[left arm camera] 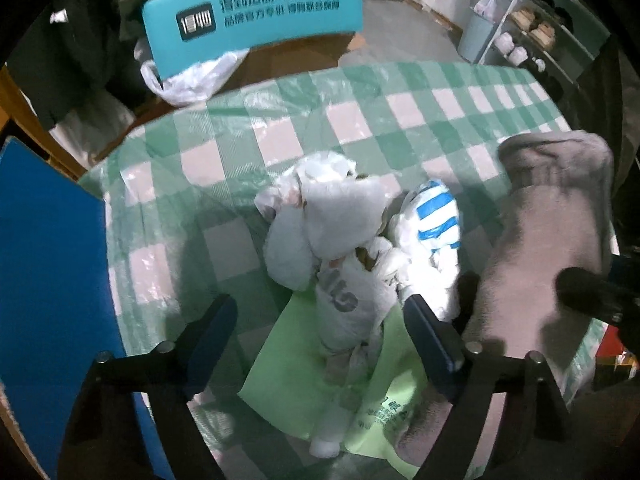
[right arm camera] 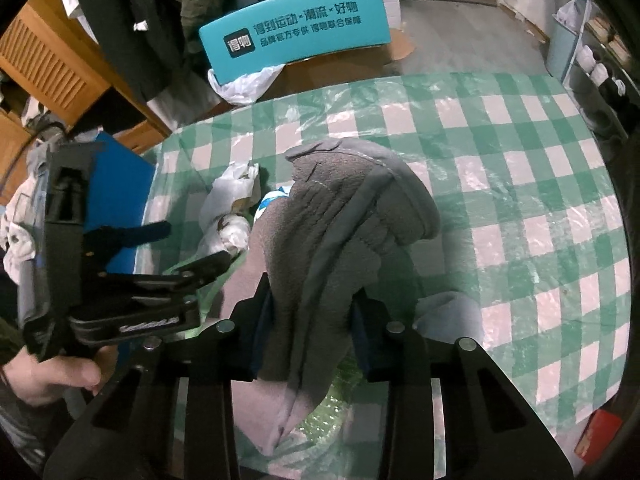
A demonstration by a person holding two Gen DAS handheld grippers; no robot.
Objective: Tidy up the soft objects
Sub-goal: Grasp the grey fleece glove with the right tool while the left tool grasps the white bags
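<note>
A grey fleece cloth (right arm camera: 340,216) hangs bunched over the green-checked table (right arm camera: 520,184), and my right gripper (right arm camera: 312,292) is shut on its lower folds. The same cloth (left arm camera: 552,216) fills the right of the left wrist view, with a dark finger of the right gripper (left arm camera: 592,292) beside it. My left gripper (left arm camera: 320,308) stands open, its jaws on either side of a crumpled white plastic bag (left arm camera: 332,224) without pressing on it. A blue-striped white bag (left arm camera: 436,216) lies next to that one. Both rest on a flat green bag (left arm camera: 312,380). In the right wrist view the left gripper (right arm camera: 192,244) shows at left, held by a hand (right arm camera: 52,372).
A teal box with white print (left arm camera: 256,12) stands beyond the table's far edge with a white bag (left arm camera: 192,80) under it. A blue board (left arm camera: 48,280) borders the table's left side. Shelves (left arm camera: 532,28) stand at the far right. Dark coats (right arm camera: 132,20) hang behind.
</note>
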